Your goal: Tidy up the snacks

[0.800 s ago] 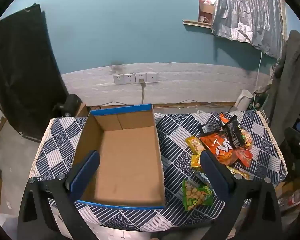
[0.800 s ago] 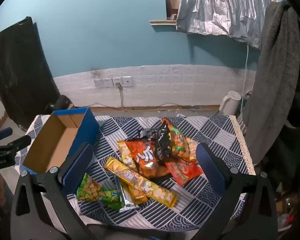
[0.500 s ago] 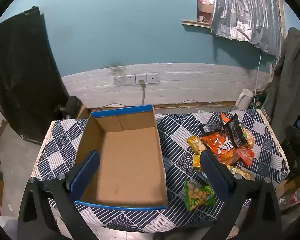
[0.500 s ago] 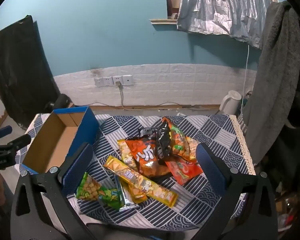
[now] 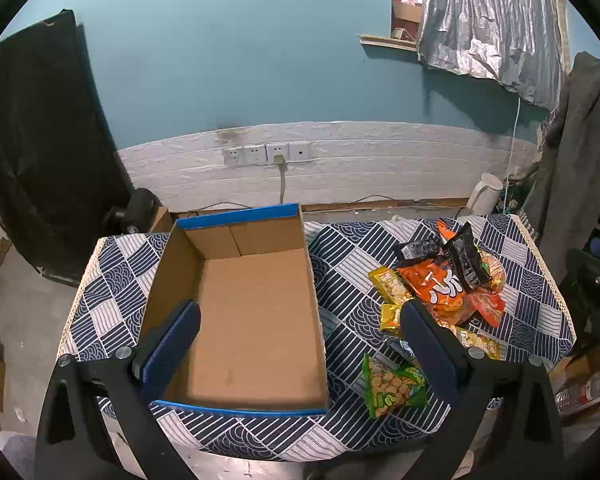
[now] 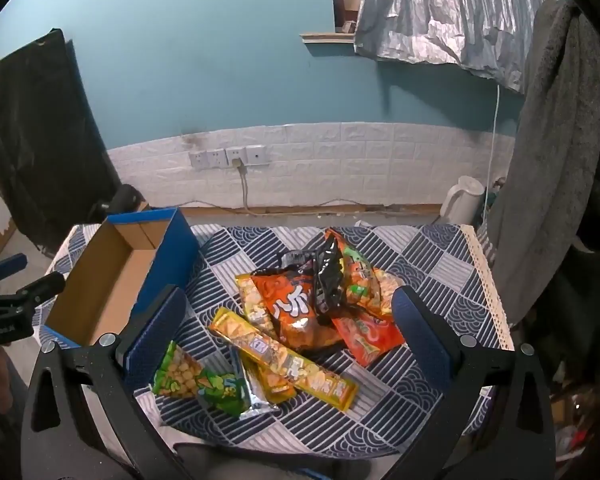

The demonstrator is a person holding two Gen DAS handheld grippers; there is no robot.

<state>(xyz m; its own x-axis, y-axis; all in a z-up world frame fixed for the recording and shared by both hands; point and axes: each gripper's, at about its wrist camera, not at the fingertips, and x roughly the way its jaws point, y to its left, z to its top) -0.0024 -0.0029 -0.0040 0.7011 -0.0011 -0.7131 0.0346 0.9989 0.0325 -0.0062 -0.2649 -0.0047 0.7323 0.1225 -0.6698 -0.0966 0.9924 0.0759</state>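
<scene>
An empty cardboard box with blue outer sides (image 5: 252,312) sits on the left of the patterned table (image 5: 340,256); it also shows in the right wrist view (image 6: 112,276). A pile of snack packets lies to its right: an orange bag (image 6: 296,312), a black packet (image 6: 328,276), a long yellow packet (image 6: 284,358), a green pea bag (image 6: 196,380) and a red packet (image 6: 364,336). My left gripper (image 5: 300,320) is open and empty above the box's near end. My right gripper (image 6: 286,316) is open and empty above the pile.
A white kettle (image 6: 462,202) stands behind the table at the right. A grey coat (image 6: 556,152) hangs at the right edge. A white tiled wall band with sockets (image 6: 228,156) runs behind. A black cloth (image 5: 40,152) hangs at the left. The left gripper shows at the right wrist view's left edge (image 6: 16,292).
Both views have shifted slightly, so both grippers sit a little farther back or higher. Nothing on the table has moved.
</scene>
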